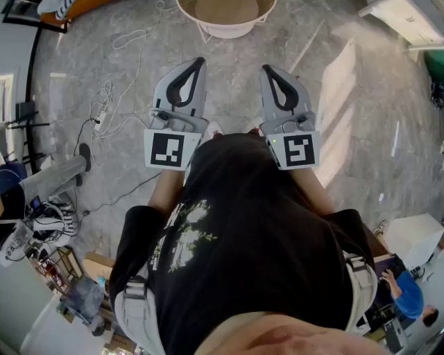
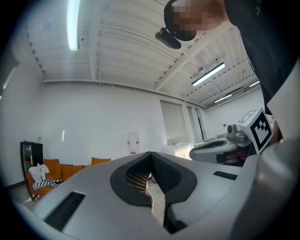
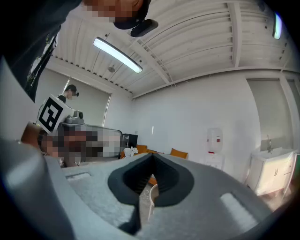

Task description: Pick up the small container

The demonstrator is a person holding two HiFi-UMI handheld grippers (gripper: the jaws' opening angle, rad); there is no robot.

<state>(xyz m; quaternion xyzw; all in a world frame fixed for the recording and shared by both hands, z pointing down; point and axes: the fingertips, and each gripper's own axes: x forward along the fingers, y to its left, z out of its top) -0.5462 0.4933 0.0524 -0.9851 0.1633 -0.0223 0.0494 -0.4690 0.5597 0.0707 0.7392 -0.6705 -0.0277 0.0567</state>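
Nothing is picked up yet: the left hand-held gripper (image 1: 196, 66) and right hand-held gripper (image 1: 268, 71) are both closed and empty, just short of the small container (image 1: 225, 21), so I'd say they must open and reach forward.

The small container (image 1: 225, 30) is round, cream-walled and open-topped, tan inside, standing upright on the grey marbled floor (image 1: 333, 62).

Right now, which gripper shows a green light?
The right gripper: a small green light glows beside its marker cube; the left gripper shows none.
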